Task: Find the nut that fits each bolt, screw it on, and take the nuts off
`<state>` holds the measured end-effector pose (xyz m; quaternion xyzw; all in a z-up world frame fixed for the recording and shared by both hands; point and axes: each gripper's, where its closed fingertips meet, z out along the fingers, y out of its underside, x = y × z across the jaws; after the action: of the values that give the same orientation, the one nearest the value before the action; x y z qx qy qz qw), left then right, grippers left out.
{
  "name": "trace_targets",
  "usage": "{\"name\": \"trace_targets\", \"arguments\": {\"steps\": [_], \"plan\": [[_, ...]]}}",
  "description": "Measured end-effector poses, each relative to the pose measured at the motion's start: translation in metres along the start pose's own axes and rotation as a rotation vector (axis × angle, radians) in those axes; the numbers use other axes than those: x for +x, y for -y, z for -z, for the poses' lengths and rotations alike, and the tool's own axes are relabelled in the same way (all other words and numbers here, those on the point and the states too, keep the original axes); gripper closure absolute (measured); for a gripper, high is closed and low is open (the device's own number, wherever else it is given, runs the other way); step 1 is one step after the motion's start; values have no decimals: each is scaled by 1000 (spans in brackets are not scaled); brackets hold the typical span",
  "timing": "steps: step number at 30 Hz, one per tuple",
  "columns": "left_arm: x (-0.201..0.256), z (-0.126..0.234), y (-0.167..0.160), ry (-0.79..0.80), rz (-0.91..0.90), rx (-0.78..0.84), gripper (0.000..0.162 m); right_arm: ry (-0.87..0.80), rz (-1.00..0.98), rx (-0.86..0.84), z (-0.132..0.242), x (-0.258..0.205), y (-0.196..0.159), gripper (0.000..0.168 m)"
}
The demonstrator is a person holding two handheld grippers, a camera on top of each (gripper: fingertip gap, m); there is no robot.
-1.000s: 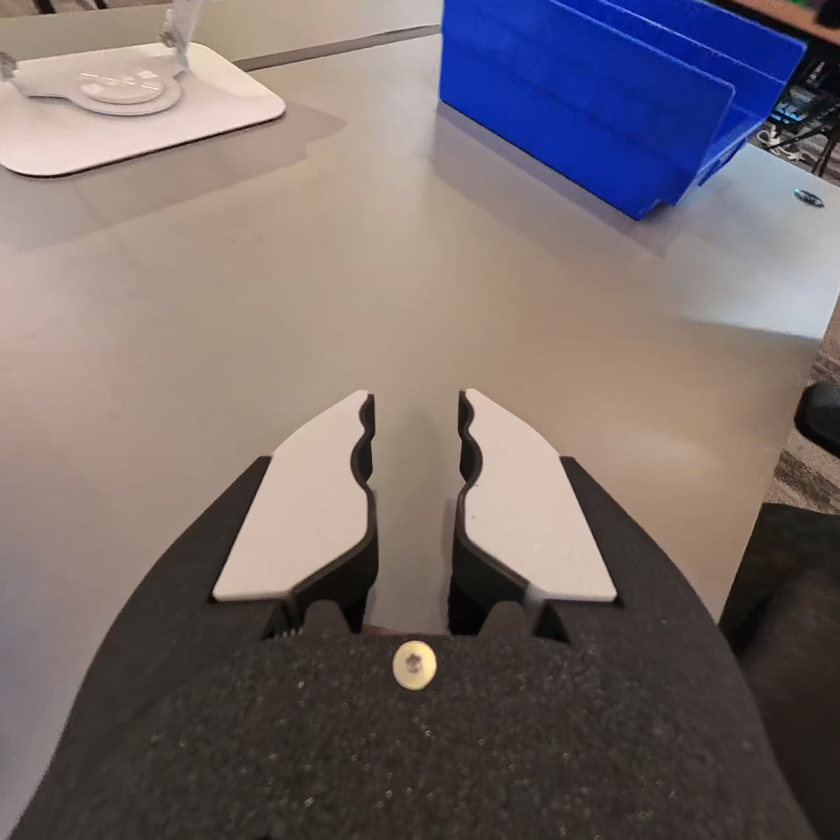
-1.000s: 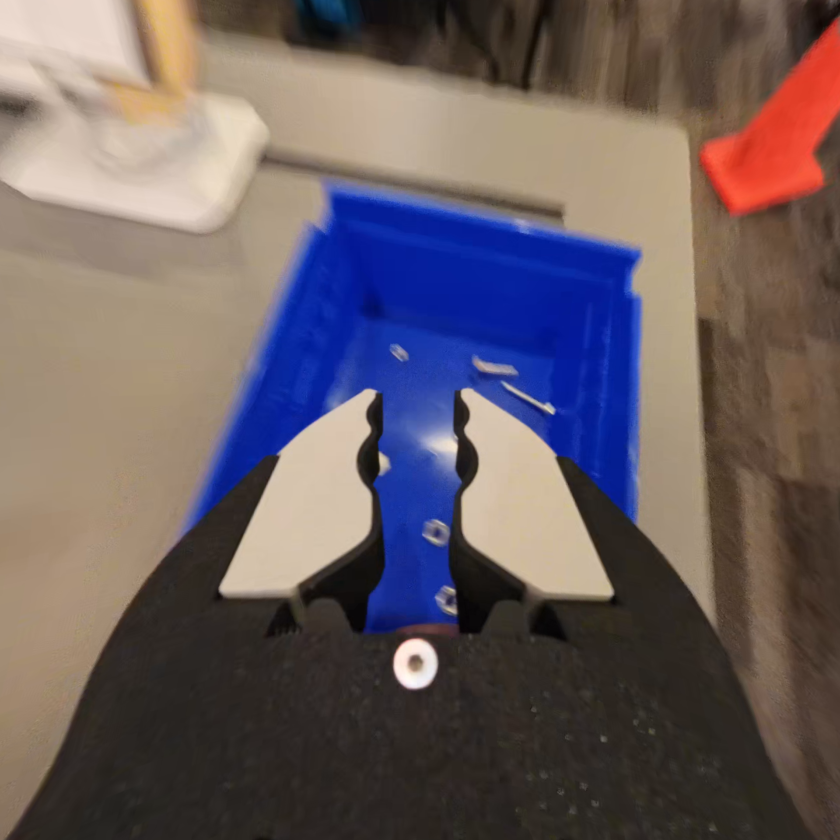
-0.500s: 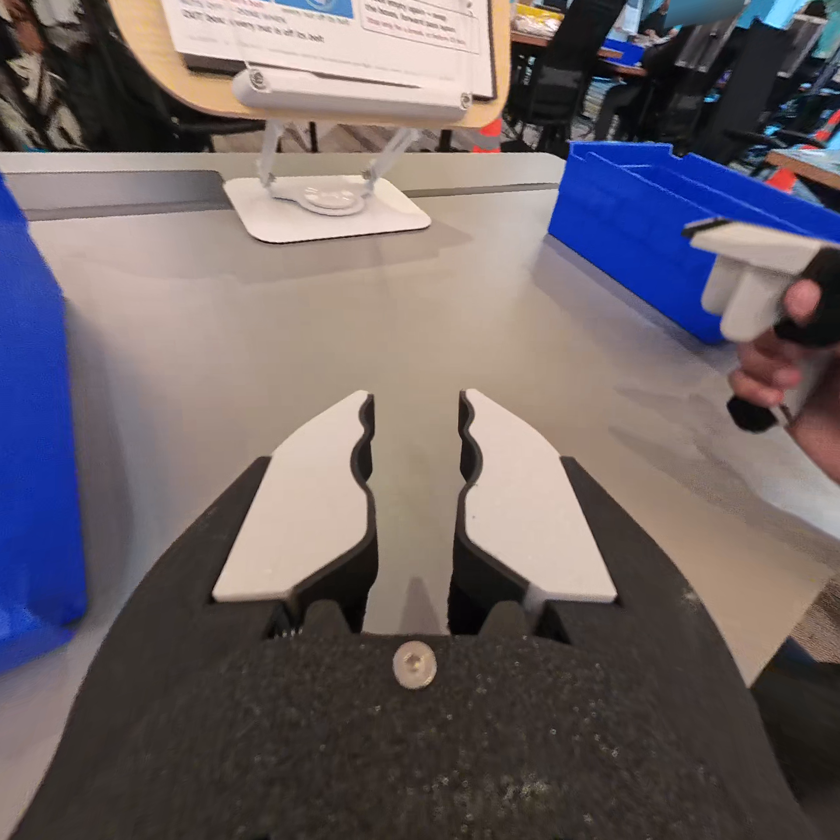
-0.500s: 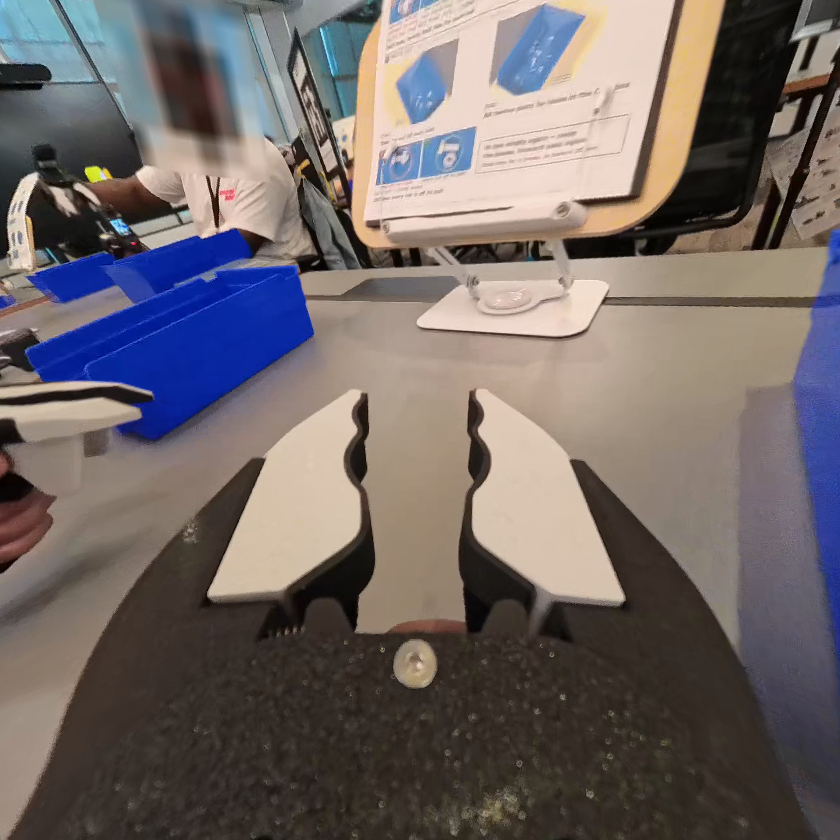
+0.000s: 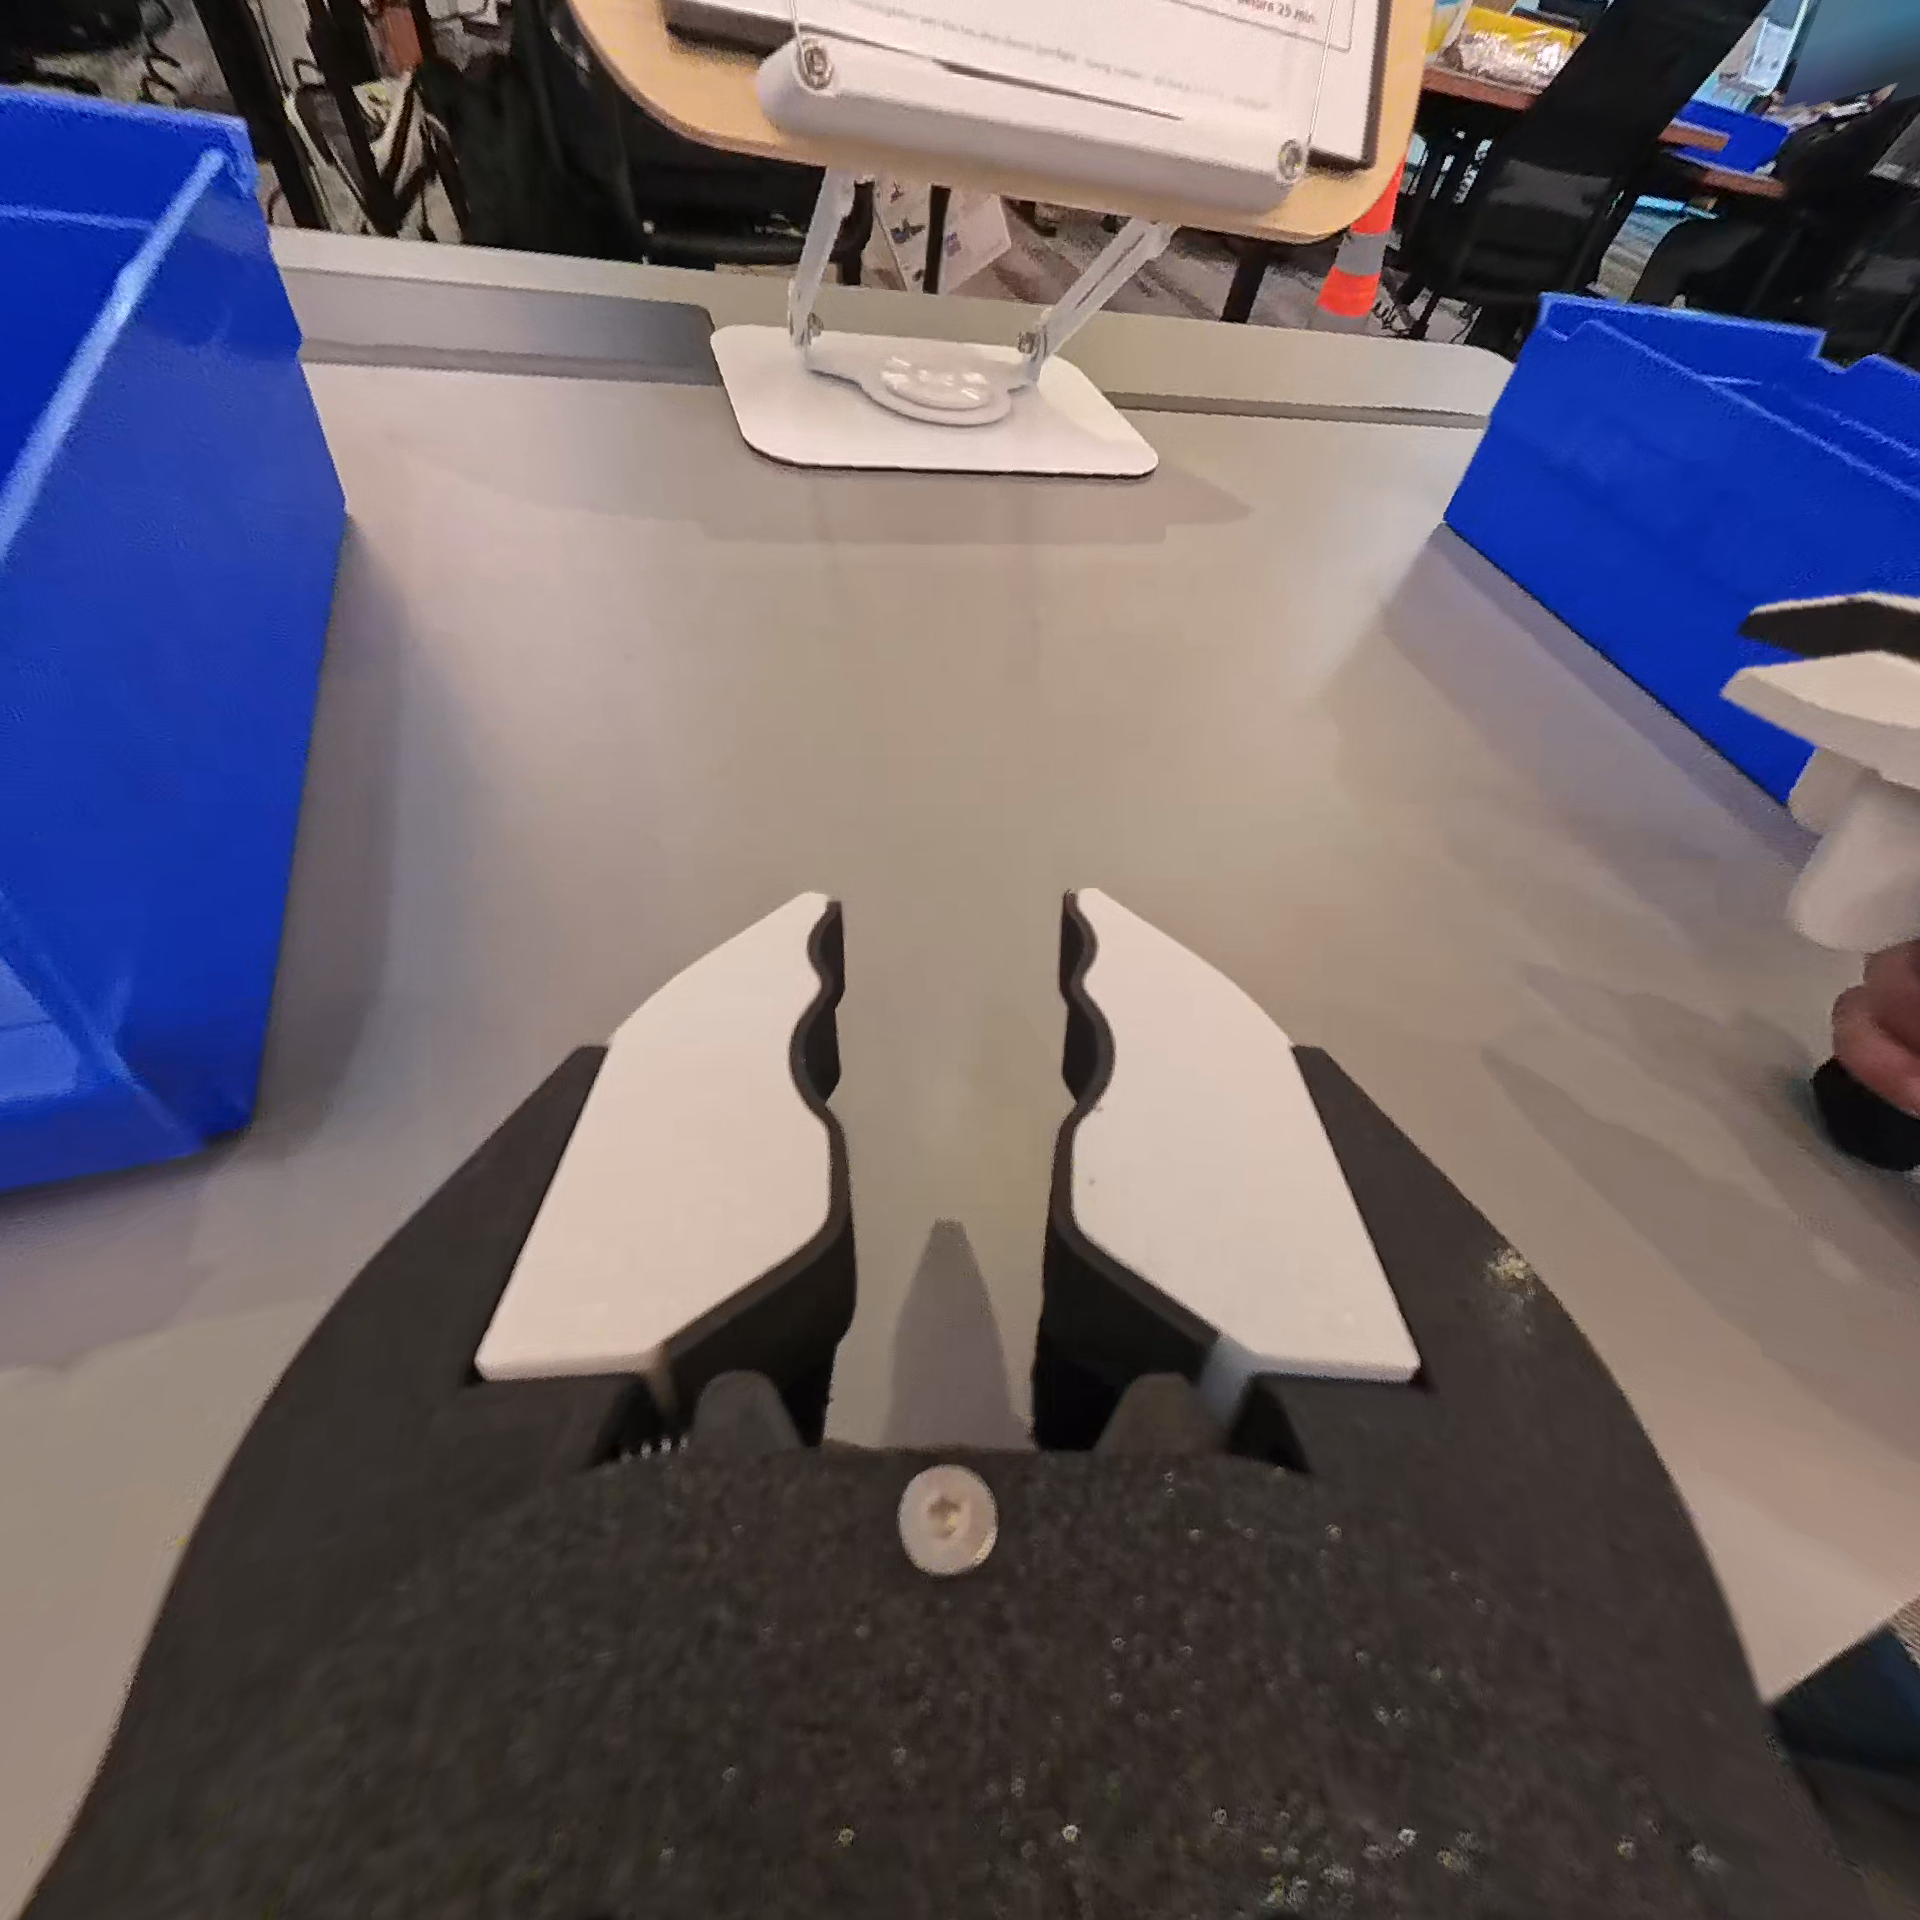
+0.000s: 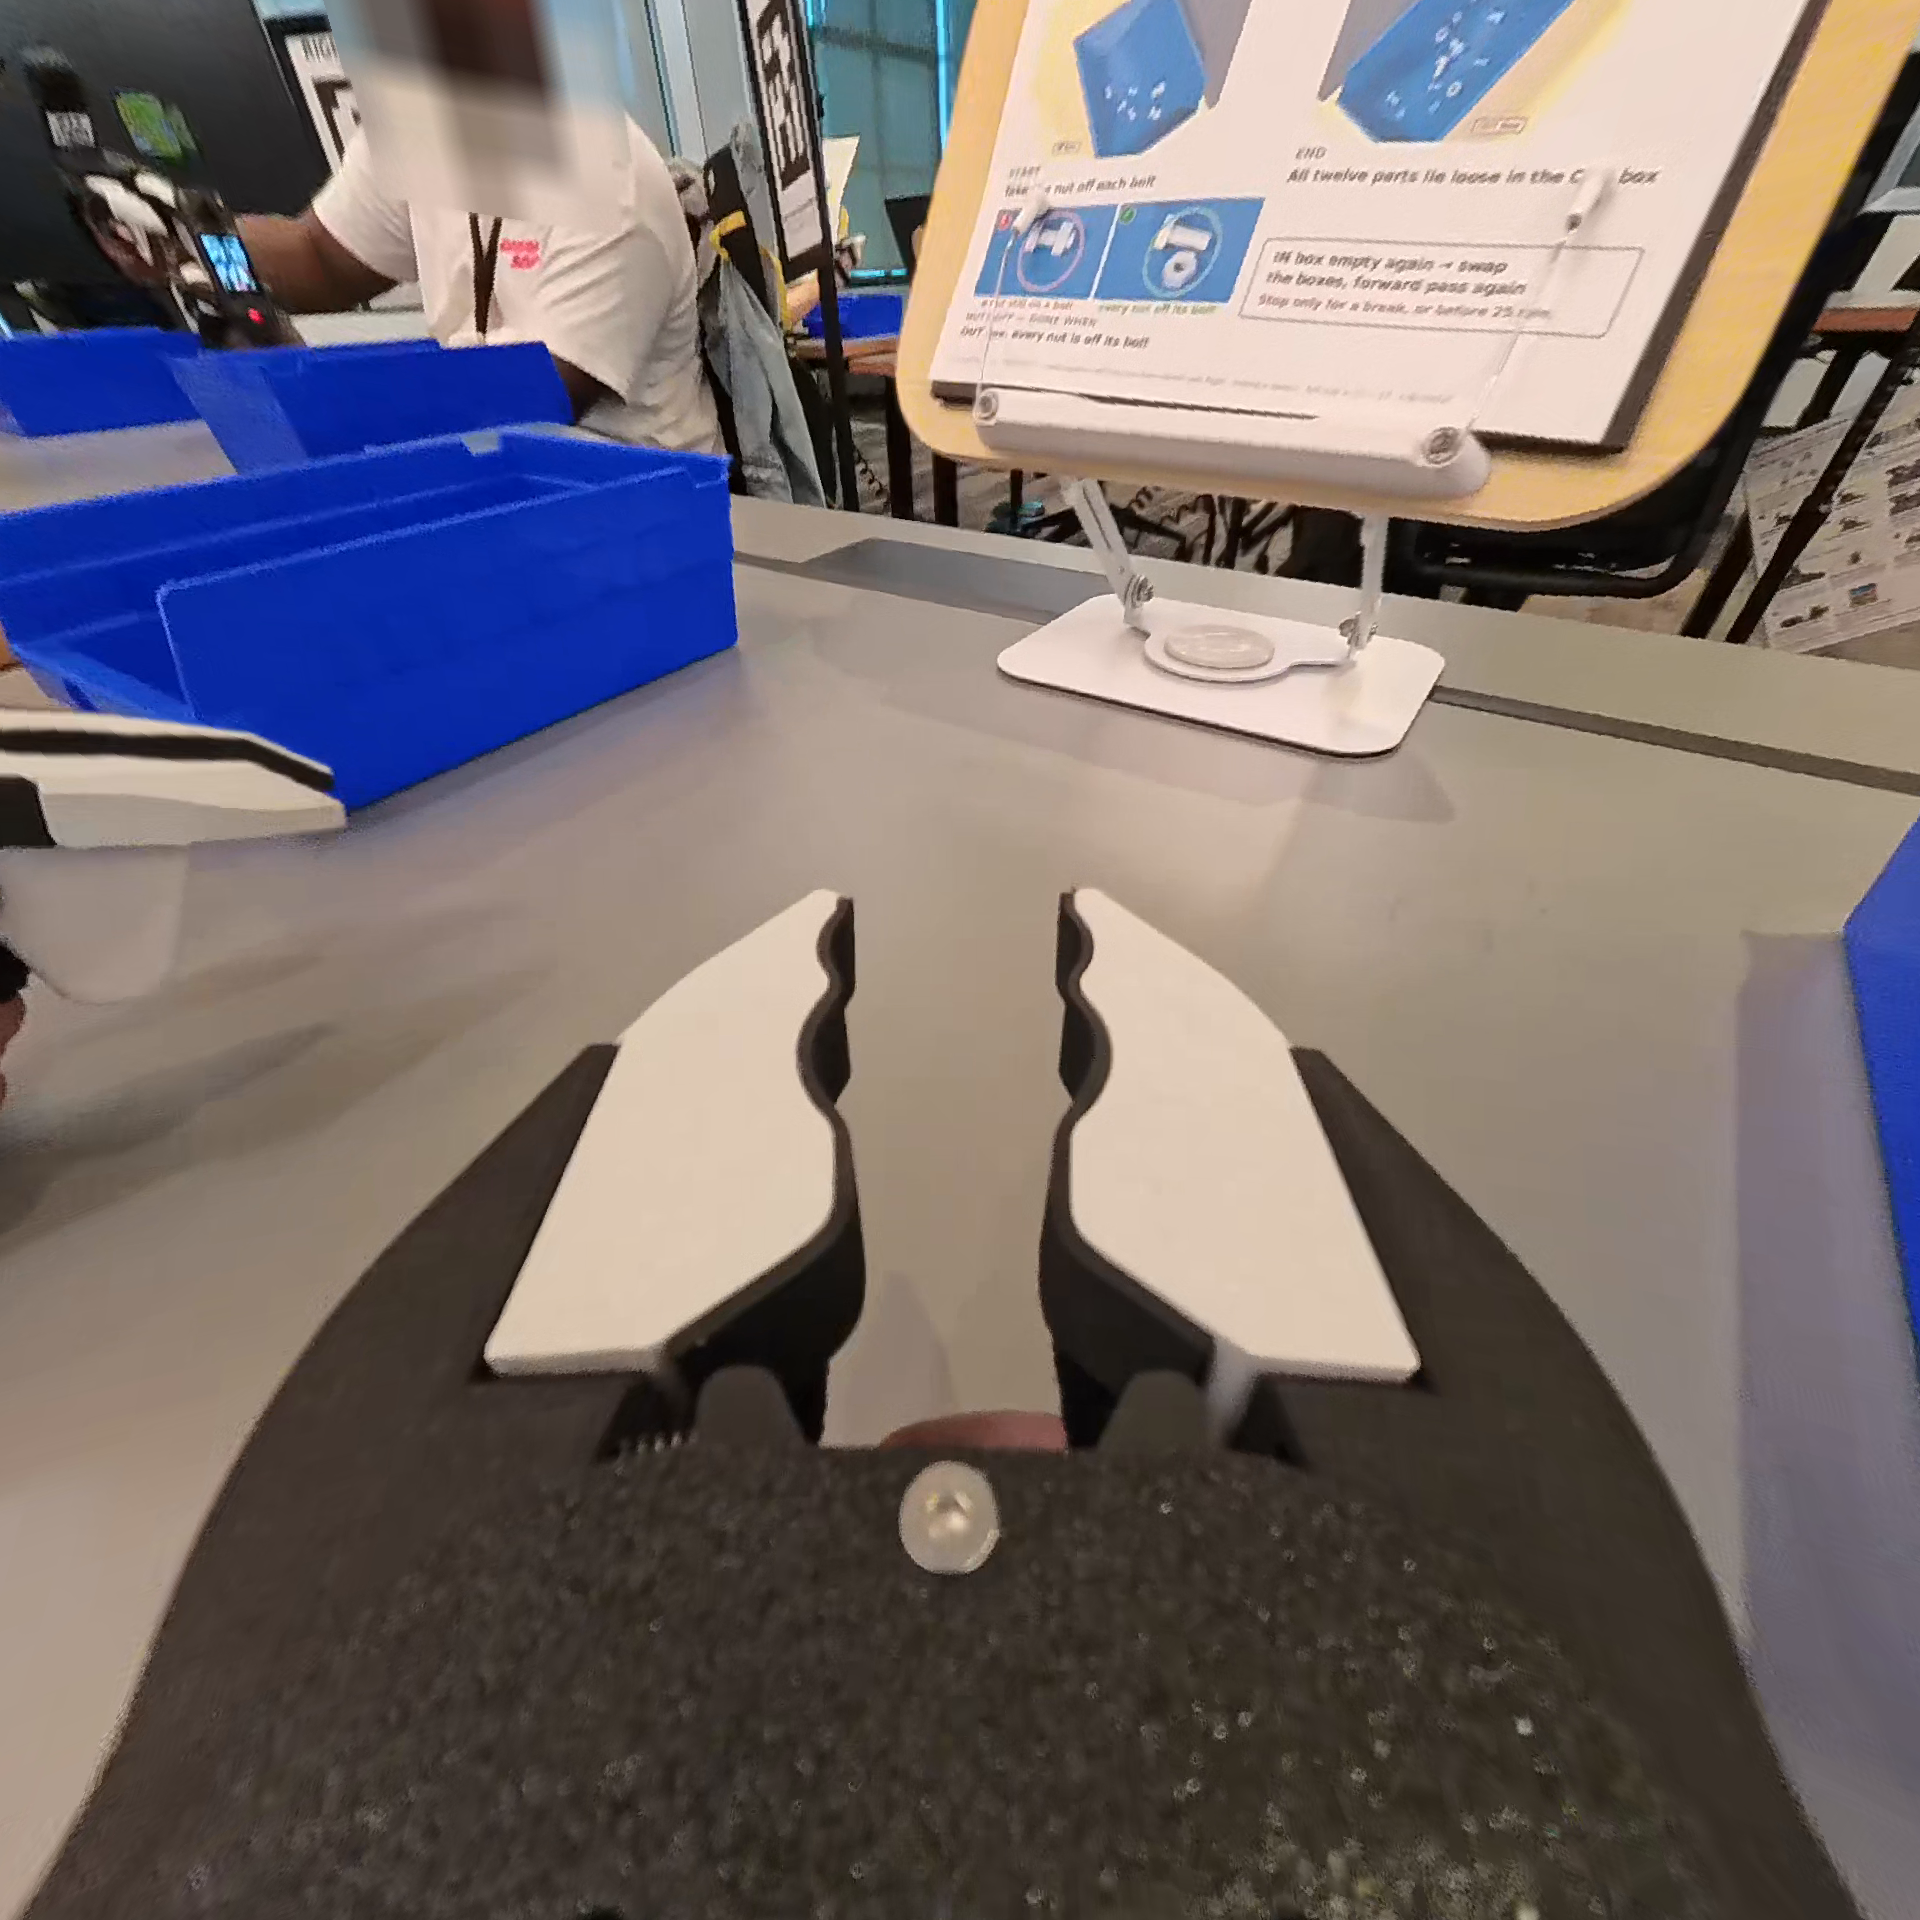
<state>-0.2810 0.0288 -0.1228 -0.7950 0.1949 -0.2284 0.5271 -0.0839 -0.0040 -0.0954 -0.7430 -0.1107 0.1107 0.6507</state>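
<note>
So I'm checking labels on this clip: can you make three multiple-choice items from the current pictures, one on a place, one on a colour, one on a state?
1. In the left wrist view, where does the document stand sit?
A. At the far middle of the table, between the two bins
B. Inside the left bin
C. On the floor

2. What colour are the bins on the table?
A. Red
B. Blue
C. Green

3. How does the left gripper stand?
A. Shut on a bolt
B. Shut on a nut
C. Open and empty

Answers:
1. A: its white base rests on the grey top, a bin at either side.
2. B: both bin walls show plain blue.
3. C: bare table shows through the gap between its fingers; the right gripper looks the same.
</note>
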Motion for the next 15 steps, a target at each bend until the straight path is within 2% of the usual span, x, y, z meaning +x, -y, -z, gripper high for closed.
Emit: {"name": "trace_targets", "arguments": {"steps": [9,12,15], "plan": [[31,-4,-7,-52,-72,-32,102,-24,166,21,2,-8,13,138],[74,-12,-8,-146,-87,-65,98,-107,257,114,34,18,56,140],[137,-27,-8,-232,-159,-69,97,-390,354,238,94,85,106,143]]}}
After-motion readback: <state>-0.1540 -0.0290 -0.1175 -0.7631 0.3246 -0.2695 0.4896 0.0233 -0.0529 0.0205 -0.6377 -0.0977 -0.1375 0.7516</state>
